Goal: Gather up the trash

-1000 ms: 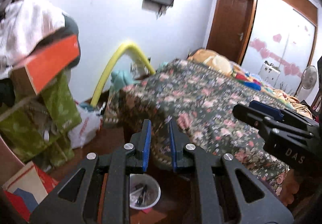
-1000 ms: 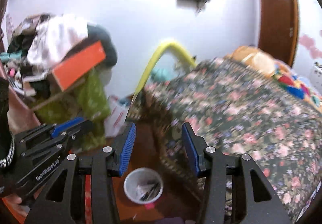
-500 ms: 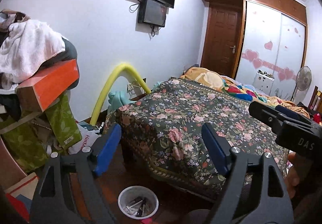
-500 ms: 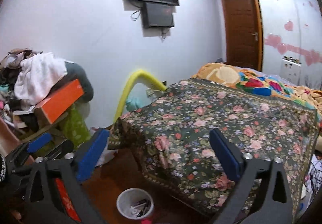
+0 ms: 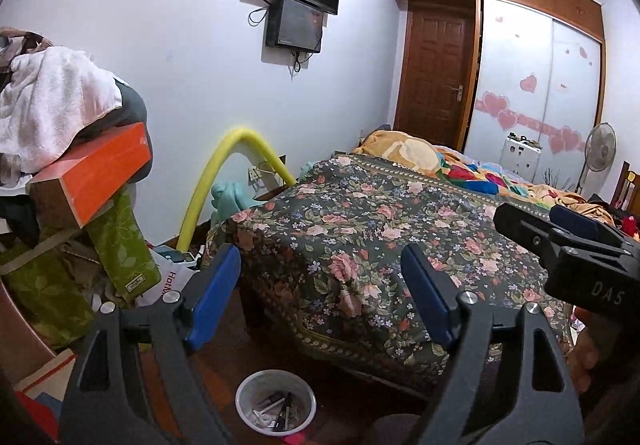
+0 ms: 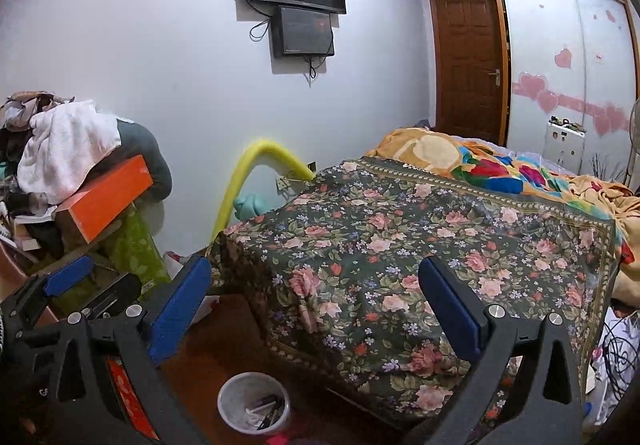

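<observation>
The left gripper (image 5: 320,293), black-framed with blue pads, is held with its fingers spread wide apart and nothing between them, raised above the dark wooden floor (image 5: 224,361). The right gripper (image 6: 316,301) has the same build and is likewise spread wide and empty; in the left wrist view it shows at the right edge (image 5: 568,245). Below both, on the floor just beside the near corner of the bed, stands a small round white plastic bin (image 5: 275,403) holding a few dark and white scraps of trash (image 5: 276,411). The bed (image 5: 400,245) is draped in a dark floral cover down to its lower edge. A bent yellow foam tube (image 5: 224,173) arches near the wall beyond the bed's corner. Left of the bin rises a pile with an orange box (image 5: 96,173), a white towel (image 5: 48,101) and green fabric bags (image 5: 120,245).
</observation>
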{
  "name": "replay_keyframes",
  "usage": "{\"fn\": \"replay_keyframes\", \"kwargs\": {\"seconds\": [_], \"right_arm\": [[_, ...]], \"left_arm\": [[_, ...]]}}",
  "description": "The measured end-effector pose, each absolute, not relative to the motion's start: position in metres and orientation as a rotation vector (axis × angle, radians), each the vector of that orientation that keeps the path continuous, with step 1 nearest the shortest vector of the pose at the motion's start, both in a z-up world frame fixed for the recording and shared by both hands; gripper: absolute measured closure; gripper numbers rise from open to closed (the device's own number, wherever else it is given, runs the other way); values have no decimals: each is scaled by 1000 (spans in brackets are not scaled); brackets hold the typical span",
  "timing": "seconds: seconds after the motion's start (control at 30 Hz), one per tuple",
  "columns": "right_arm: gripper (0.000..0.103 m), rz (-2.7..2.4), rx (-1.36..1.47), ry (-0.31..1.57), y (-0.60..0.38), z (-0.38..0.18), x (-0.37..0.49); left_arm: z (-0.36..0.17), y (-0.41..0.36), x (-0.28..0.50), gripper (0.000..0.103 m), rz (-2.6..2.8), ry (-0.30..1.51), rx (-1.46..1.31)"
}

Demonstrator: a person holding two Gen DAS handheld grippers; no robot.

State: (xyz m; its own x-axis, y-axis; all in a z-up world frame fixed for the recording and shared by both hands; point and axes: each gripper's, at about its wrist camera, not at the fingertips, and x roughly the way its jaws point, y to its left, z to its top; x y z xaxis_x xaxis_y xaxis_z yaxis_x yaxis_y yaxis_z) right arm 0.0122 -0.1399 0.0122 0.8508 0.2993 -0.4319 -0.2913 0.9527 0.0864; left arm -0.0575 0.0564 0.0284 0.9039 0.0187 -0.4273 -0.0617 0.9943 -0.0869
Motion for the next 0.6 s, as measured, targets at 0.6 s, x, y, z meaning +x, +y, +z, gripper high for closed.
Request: {"fn": "replay_keyframes", "kwargs": {"seconds": [0.6], "right_arm": [[0,327,18,492,-139,8,14]], "left_arm": [[24,59,-58,21,49,460,-111]]}}
